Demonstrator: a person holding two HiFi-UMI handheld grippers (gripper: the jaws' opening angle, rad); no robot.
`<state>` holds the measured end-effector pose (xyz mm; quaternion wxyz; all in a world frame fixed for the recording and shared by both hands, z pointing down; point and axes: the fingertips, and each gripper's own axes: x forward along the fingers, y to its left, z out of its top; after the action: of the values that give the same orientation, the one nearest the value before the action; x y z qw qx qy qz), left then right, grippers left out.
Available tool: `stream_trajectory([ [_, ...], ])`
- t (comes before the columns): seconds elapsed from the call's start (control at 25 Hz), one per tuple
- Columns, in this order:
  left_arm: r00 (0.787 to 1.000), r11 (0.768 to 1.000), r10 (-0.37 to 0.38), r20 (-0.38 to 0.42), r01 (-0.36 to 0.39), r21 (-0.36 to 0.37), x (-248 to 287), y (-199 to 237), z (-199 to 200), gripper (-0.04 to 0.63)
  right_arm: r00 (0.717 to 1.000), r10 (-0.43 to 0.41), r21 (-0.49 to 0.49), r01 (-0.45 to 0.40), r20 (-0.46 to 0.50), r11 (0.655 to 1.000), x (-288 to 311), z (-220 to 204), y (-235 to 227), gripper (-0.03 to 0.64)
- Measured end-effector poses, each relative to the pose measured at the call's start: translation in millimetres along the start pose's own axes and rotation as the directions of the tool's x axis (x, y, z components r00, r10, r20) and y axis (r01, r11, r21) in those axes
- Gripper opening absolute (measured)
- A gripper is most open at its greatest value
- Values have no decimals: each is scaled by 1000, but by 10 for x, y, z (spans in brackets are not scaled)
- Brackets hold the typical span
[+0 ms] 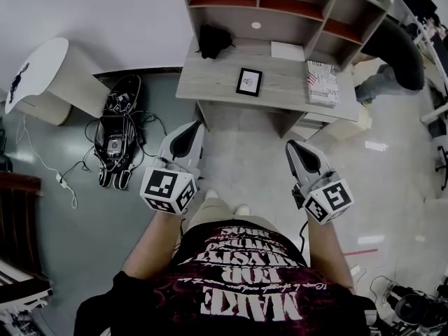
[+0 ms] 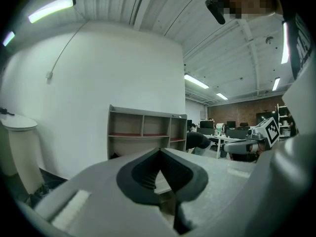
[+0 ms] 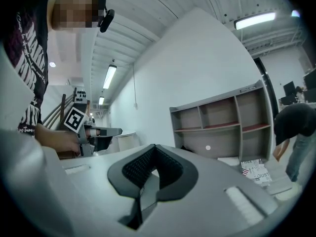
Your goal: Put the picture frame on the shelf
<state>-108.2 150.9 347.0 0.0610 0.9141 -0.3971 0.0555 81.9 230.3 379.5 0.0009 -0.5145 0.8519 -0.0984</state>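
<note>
The picture frame point(image 1: 248, 81), black-edged with a white picture, lies flat on the wooden desk point(image 1: 217, 82), near its middle. Behind it rises the shelf unit point(image 1: 280, 5) with open compartments, also seen as the shelf unit point(image 2: 143, 127) and the shelf unit point(image 3: 222, 117). My left gripper point(image 1: 194, 127) hangs over the floor just short of the desk's front edge, jaws shut and empty. My right gripper point(image 1: 293, 146) is held level with it on the right, also shut with nothing in it. Both are well apart from the frame. The frame does not show in either gripper view.
A black bag point(image 1: 213, 39) sits at the desk's back left, a white sheet point(image 1: 288, 50) at the back, a stack of magazines point(image 1: 322, 82) at the right. A person point(image 1: 392, 47) bends over beside the desk. A round white table point(image 1: 42, 75) and cabled gear point(image 1: 115, 131) stand left.
</note>
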Motion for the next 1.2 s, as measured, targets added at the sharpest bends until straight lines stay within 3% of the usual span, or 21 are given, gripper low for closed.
stream_trajectory([
  [0.48, 999, 998, -52, -14, 52, 18, 284, 37, 16, 2, 997, -68, 25, 67, 32, 997, 51, 124, -352, 28],
  [1.2, 994, 994, -112, 8, 112, 15, 1136, 857, 228, 2, 995, -99, 13, 99, -10, 995, 1055, 241, -672, 28],
])
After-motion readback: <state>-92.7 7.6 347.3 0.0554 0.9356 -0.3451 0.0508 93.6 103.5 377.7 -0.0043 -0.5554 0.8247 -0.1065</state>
